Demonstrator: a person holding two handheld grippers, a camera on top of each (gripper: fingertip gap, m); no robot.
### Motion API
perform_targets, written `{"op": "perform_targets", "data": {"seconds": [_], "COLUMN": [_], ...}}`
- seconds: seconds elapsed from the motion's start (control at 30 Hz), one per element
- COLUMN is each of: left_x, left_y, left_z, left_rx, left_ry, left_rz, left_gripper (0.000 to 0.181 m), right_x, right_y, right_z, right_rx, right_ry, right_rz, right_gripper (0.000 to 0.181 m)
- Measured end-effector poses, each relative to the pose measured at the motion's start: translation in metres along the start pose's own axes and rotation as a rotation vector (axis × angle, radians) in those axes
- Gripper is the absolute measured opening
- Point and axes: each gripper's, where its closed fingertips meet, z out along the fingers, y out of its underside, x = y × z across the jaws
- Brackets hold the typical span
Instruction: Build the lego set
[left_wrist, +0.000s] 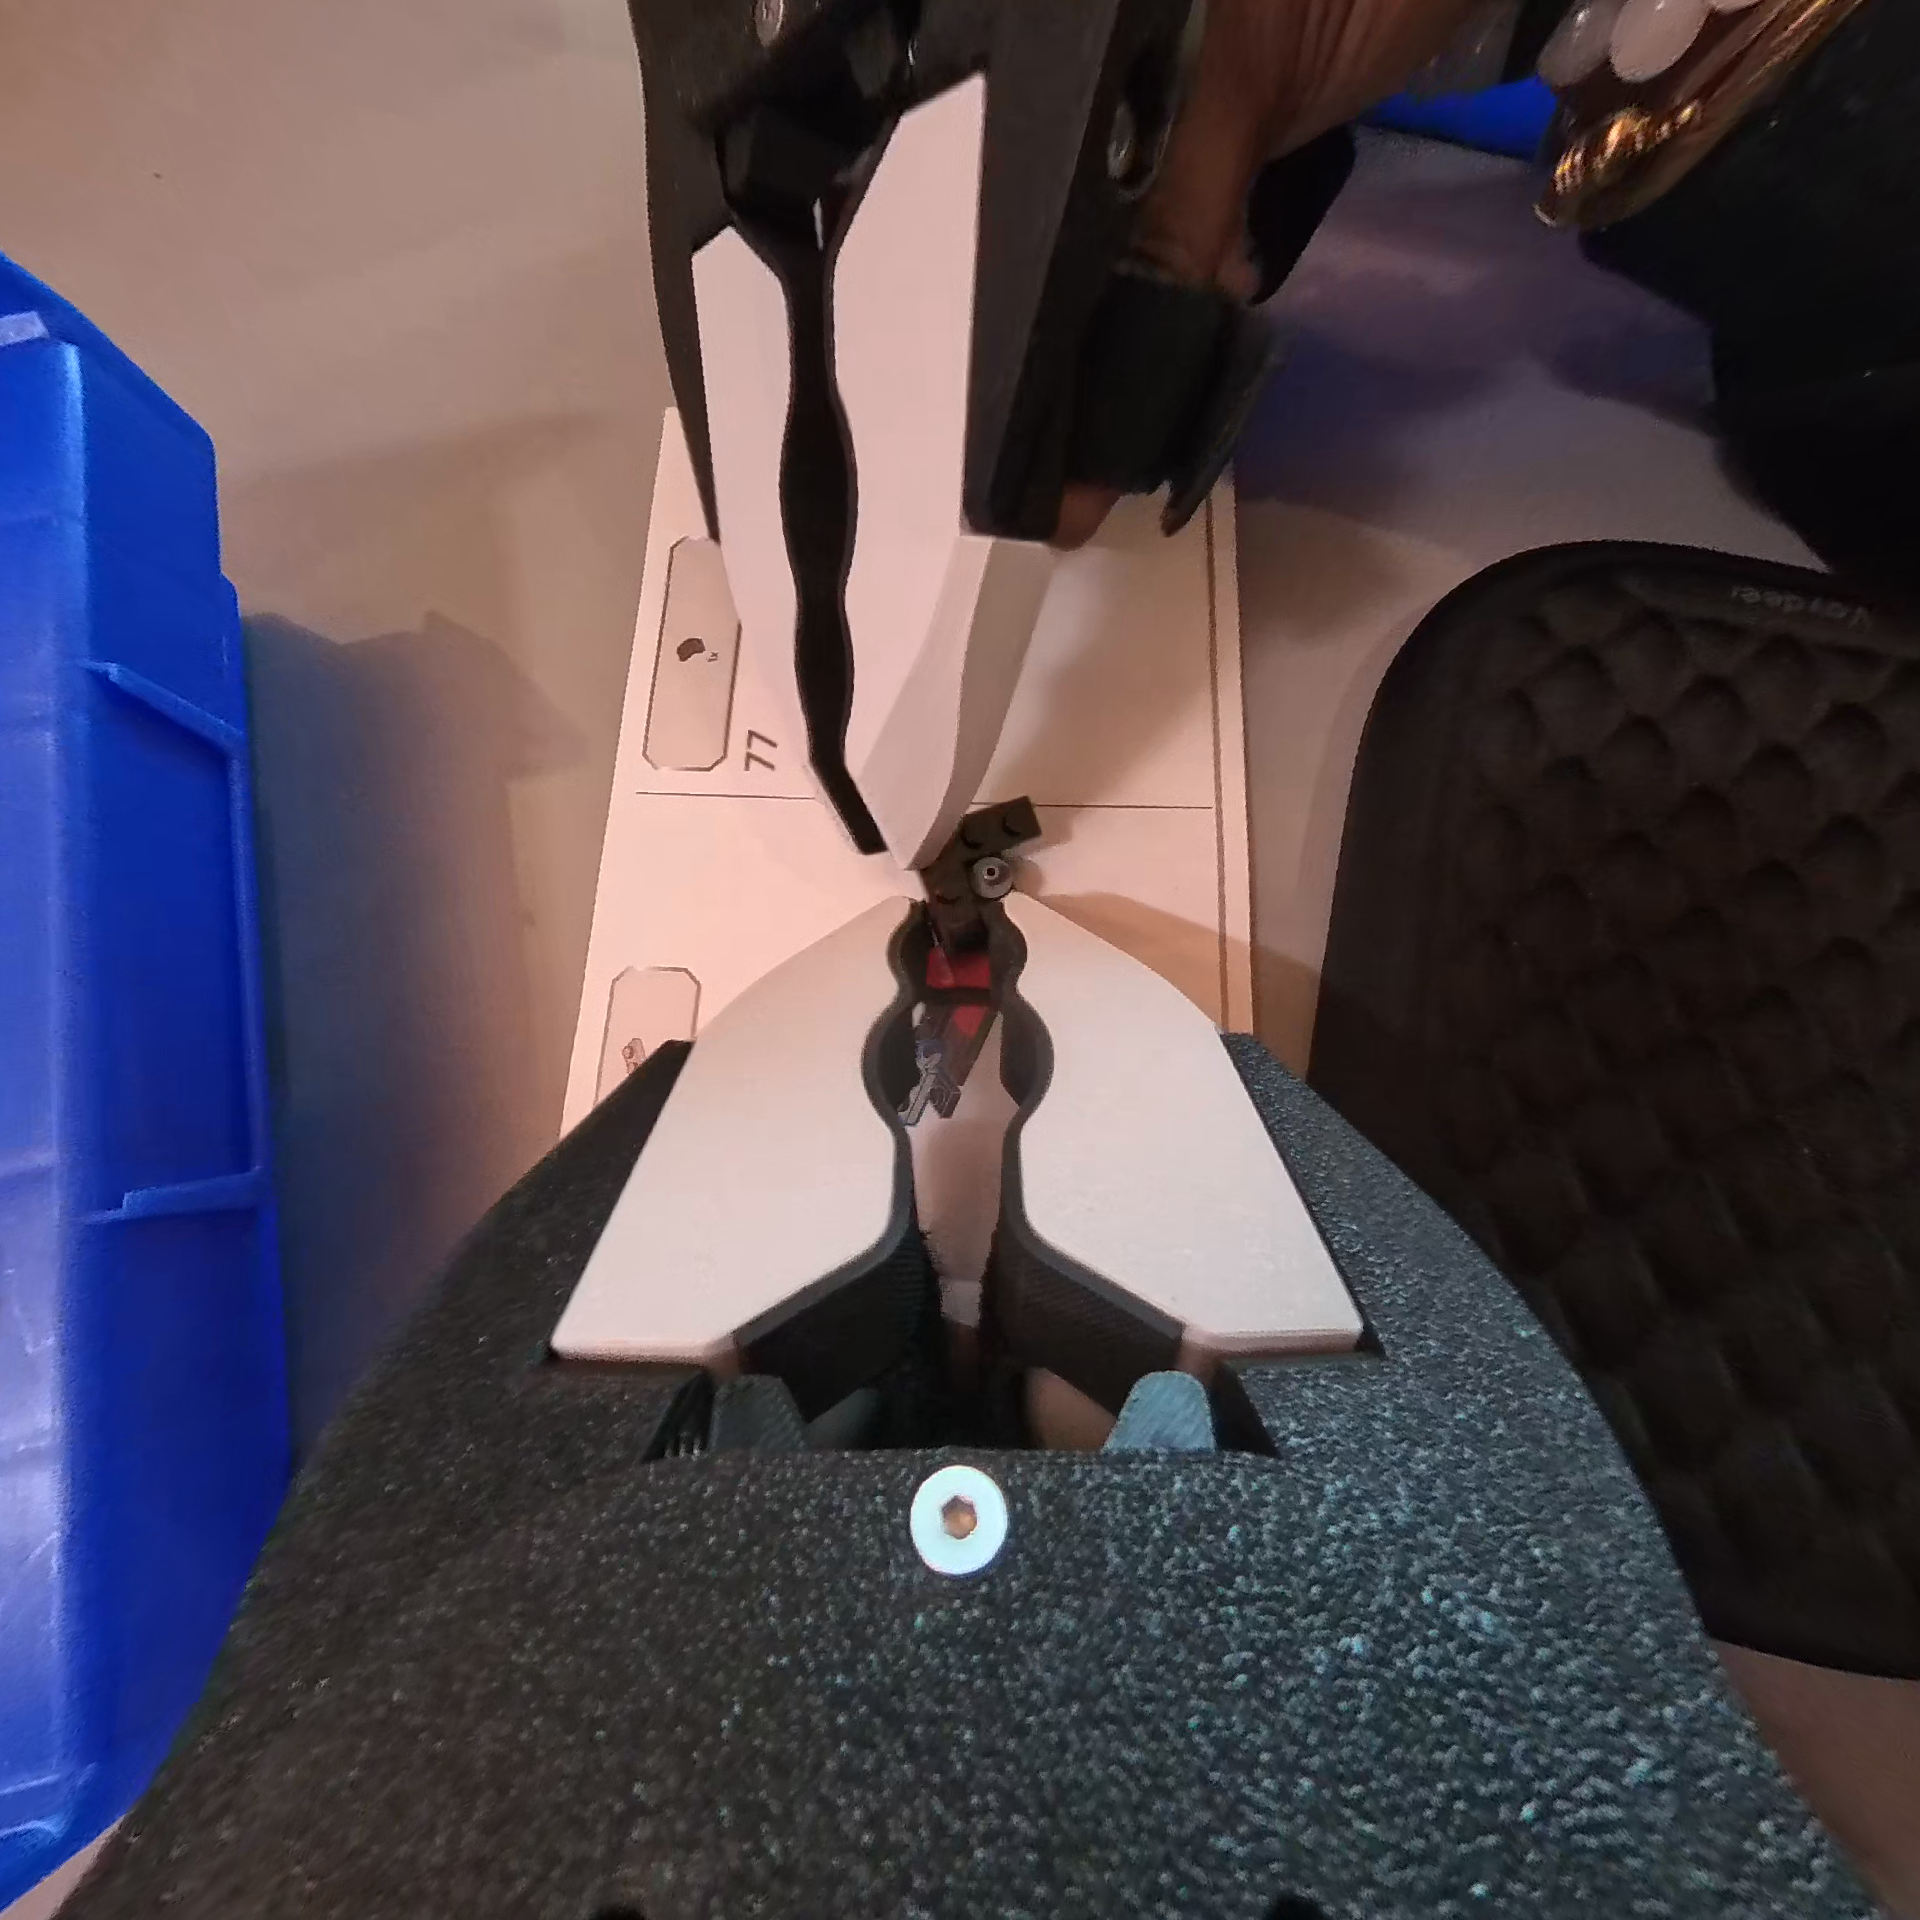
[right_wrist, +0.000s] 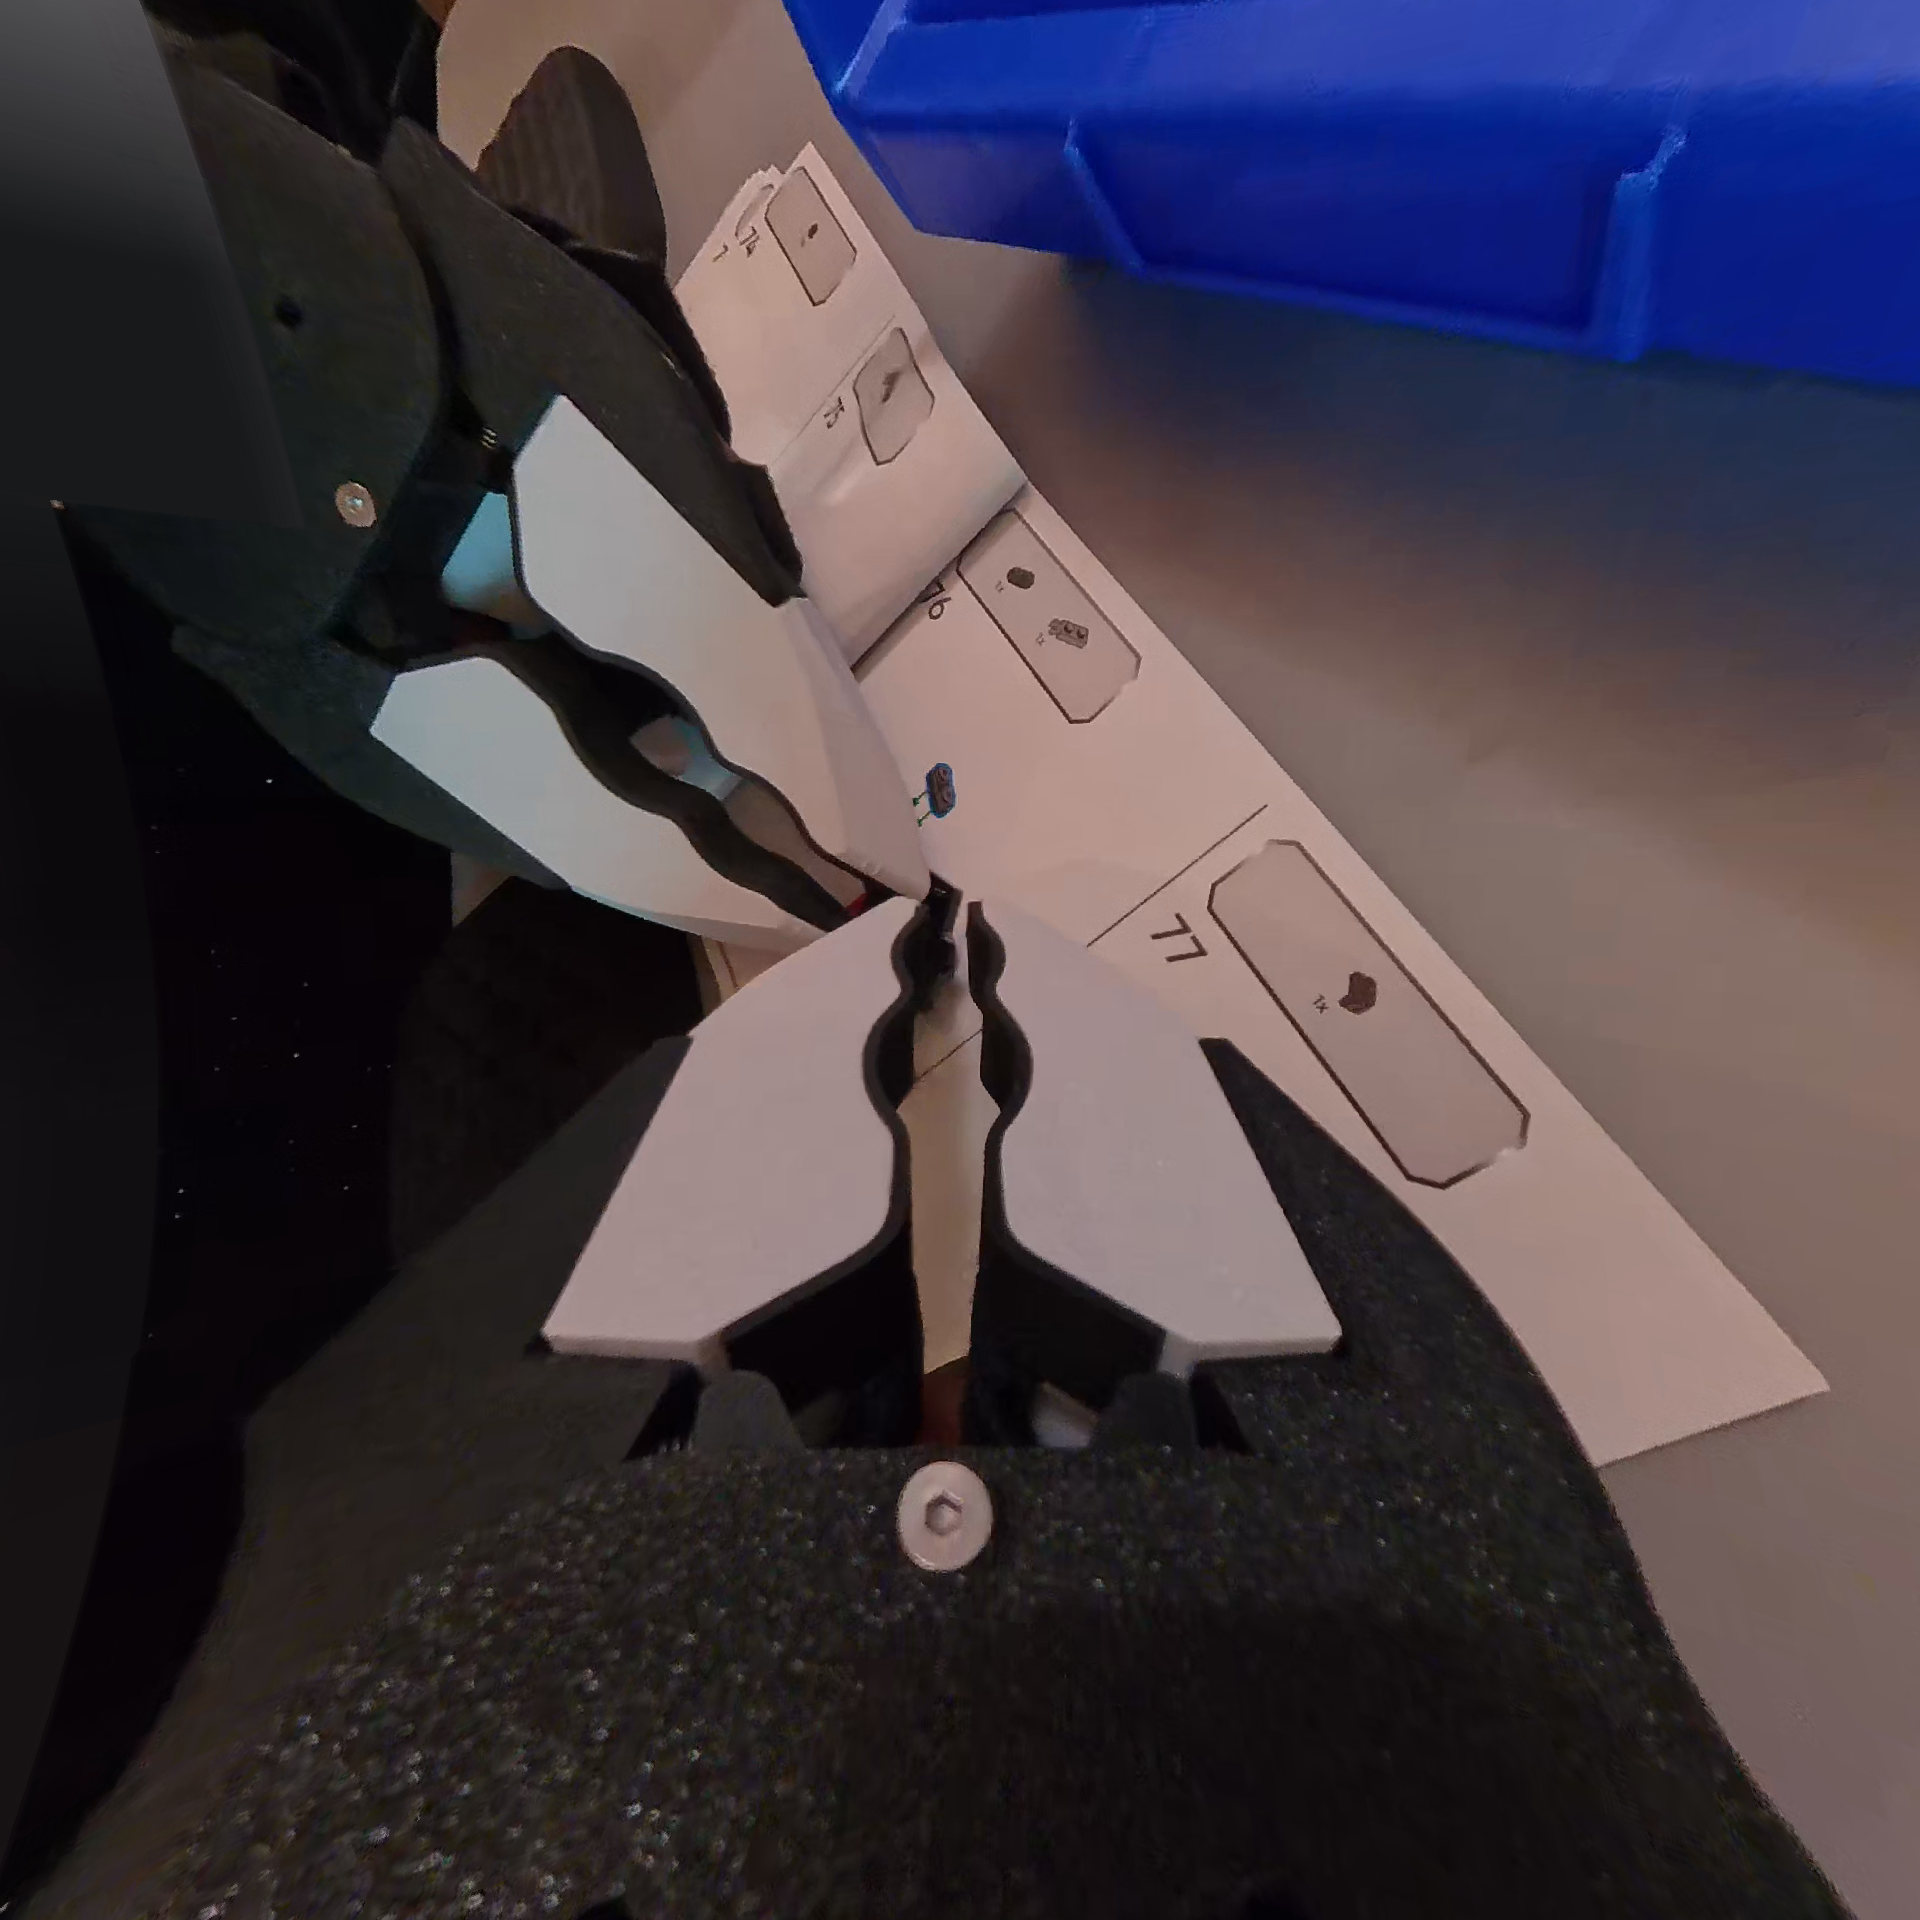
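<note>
A blue plastic bin (left_wrist: 114, 935) stands on the pale worktop (left_wrist: 364, 260); a black textured pad (left_wrist: 1642, 1039) lies at the opposite side.

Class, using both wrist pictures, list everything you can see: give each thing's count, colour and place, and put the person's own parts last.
Lego assembly: one, black with a red part and a small grey round piece, held at the tips of both tongs above the booklet.
Instruction booklet: one, white with grey part boxes, open flat on the table under the tongs.
Storage bin: one visible per view, blue, beside the booklet; whether both views show the same bin is unclear.
Textured pad: one, black, on the booklet's other side.
Table: one, pale grey, bare beside the booklet.
Left tongs: one pair, white fingers with black lining, shut on the assembly.
Right tongs: one pair, same colours, gripping a black piece.
Hand: one, holding the right tongs.
</note>
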Motion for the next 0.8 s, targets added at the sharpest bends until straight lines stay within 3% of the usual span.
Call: {"op": "perform_targets", "data": {"seconds": [0.47,0.8], "left_x": [0.0003,-0.0001], "left_y": [0.0004,0.0008], "left_z": [0.0001,-0.0001], "left_rx": [0.005,0.012], "left_ry": [-0.004,-0.007], "left_rz": [0.003,0.003], "left_gripper": [0.010,0.010], "right_x": [-0.0037,-0.0062], "right_y": [-0.0020,0.0020], "right_z": [-0.0074,0.0010], "right_rx": [0.031,-0.042], "right_ry": [0.040,0.077], "right_rz": [-0.061,-0.130], "right_gripper": [0.002,0.001]}}
